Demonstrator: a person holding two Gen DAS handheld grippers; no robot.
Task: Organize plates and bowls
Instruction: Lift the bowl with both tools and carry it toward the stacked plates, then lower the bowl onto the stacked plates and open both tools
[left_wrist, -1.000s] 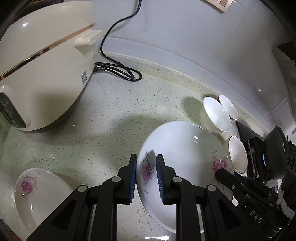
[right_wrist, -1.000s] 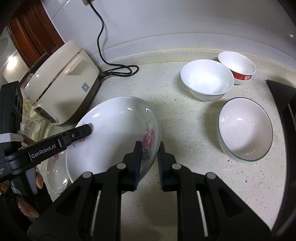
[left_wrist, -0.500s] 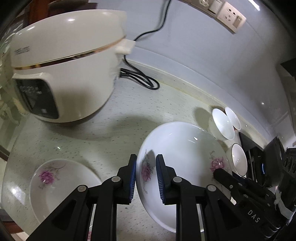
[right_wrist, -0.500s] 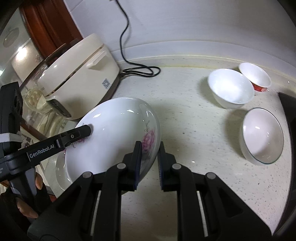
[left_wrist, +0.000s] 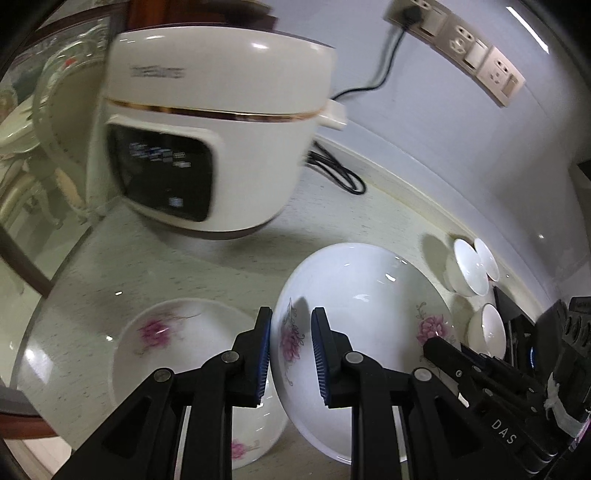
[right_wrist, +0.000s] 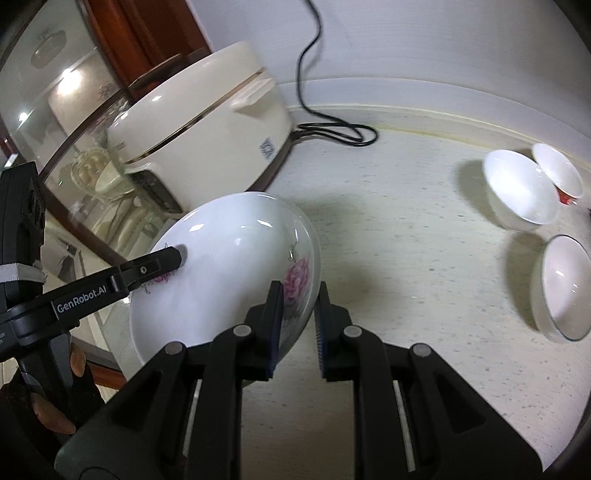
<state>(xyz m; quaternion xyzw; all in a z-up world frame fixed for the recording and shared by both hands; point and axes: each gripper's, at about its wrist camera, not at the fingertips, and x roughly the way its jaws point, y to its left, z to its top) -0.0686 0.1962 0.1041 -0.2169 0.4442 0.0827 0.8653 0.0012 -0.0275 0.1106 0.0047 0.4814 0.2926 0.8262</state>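
A wide white plate with pink flowers (left_wrist: 362, 306) (right_wrist: 229, 273) hangs above the counter, held by both grippers at opposite rims. My left gripper (left_wrist: 290, 354) is shut on its left rim; in the right wrist view that gripper (right_wrist: 173, 260) reaches in from the left. My right gripper (right_wrist: 298, 317) is shut on the plate's right rim, and shows as a black arm (left_wrist: 436, 345) in the left wrist view. A second flowered plate (left_wrist: 177, 354) lies on the counter at the lower left, just beside and partly under the carried one.
A cream rice cooker (left_wrist: 210, 147) (right_wrist: 199, 147) stands at the back left, its black cord (right_wrist: 332, 129) coiled behind it. Three white bowls (right_wrist: 521, 192) (right_wrist: 561, 288) (right_wrist: 557, 173) sit to the right. Glass partition (right_wrist: 55, 92) edges the counter's left. Dark stove (left_wrist: 517, 332) lies at far right.
Both grippers have carried the plate leftward across the counter toward the rice cooker and the second flowered plate. The bowls have slid to the right of both views.
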